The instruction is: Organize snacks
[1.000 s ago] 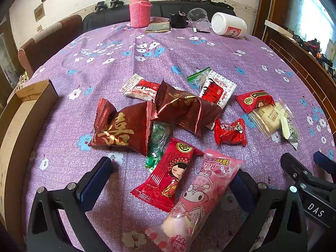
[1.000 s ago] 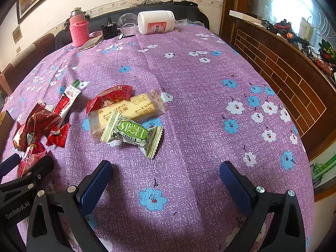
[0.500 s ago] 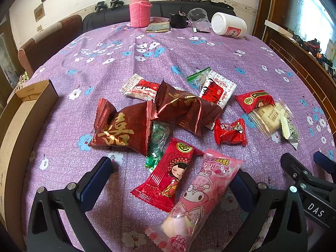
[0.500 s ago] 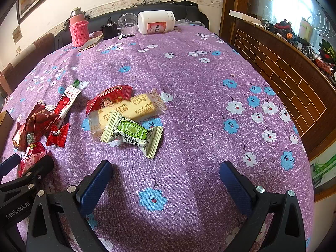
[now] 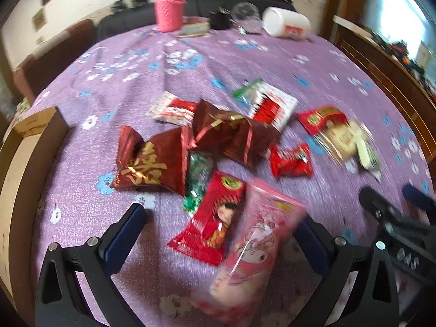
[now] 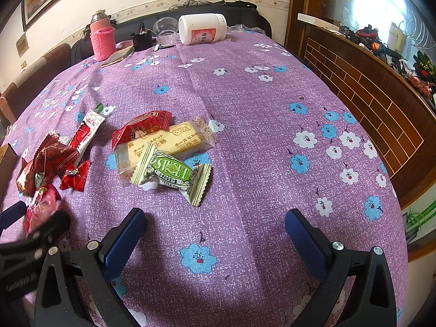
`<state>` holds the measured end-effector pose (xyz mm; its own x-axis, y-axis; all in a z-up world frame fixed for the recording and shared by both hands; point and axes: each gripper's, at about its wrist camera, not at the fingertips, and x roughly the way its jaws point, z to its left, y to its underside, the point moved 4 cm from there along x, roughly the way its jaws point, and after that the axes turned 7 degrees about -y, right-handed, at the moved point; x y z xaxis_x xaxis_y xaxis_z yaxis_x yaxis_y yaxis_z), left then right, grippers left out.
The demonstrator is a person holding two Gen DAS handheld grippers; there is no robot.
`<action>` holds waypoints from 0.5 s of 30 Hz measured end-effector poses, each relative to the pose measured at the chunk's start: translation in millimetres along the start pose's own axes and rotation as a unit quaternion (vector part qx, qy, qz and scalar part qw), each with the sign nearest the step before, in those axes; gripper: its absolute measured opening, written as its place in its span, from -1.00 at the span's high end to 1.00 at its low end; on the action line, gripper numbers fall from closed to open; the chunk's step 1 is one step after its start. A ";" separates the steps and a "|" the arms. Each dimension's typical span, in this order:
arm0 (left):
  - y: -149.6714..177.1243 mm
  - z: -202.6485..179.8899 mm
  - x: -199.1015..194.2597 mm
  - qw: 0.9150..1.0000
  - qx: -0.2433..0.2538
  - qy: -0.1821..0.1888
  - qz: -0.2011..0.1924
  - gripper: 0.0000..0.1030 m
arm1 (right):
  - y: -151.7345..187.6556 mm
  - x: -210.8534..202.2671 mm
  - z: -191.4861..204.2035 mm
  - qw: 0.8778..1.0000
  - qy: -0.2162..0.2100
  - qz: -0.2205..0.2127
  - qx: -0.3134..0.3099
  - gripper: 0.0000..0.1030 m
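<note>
Several snack packets lie scattered on the purple flowered tablecloth (image 5: 272,62). My left gripper (image 5: 220,220) is open and low over the cloth. A pink cartoon packet (image 5: 253,250) and a red doll packet (image 5: 215,218) lie between its fingers, untouched. Beyond them lie a dark red packet with a gold character (image 5: 152,163), another dark red packet (image 5: 231,133), a green candy (image 5: 197,174) and a small red packet (image 5: 290,160). My right gripper (image 6: 215,215) is open over bare cloth. Just ahead of it lie a green-and-white sweet packet (image 6: 171,171), a cheese biscuit (image 6: 169,144) and a red packet (image 6: 141,129).
A cardboard box (image 5: 24,147) stands at the table's left edge. At the far edge stand a pink flask (image 5: 169,8), a white jar on its side (image 6: 203,28), a clear cup (image 6: 164,28) and a small dark object (image 6: 141,41). A wooden counter (image 6: 368,90) runs along the right.
The left wrist view has turned blurry and its scene has shifted slightly to the left, so the left gripper is moving. The right wrist view is unchanged.
</note>
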<state>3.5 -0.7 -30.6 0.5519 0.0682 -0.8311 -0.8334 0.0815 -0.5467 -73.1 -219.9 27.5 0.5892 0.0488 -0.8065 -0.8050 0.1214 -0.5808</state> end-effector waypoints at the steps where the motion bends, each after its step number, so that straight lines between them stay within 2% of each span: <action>1: 2.6 0.2 -1.7 1.000 0.008 0.005 0.004 -0.99 | 0.1 -0.1 0.2 1.000 0.000 0.000 0.000 -0.98; 8: 22.4 0.1 -15.4 0.998 0.053 0.038 0.016 -0.99 | -0.1 0.1 -0.2 1.000 0.000 0.000 0.000 -0.98; 12: 34.5 18.5 -34.5 0.995 0.017 0.096 -0.002 -0.90 | -0.1 0.1 -0.3 1.000 0.000 0.000 0.000 -0.98; 15: 38.1 40.4 -64.2 0.993 -0.007 0.107 -0.041 -0.91 | 0.1 -0.1 -0.3 1.000 0.001 0.000 0.002 -0.98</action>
<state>-62.5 38.2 6.0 0.5994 -0.1513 -0.7861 -0.7875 0.0648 -0.6129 -73.3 -220.3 27.5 0.5893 0.0462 -0.8066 -0.8045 0.1256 -0.5805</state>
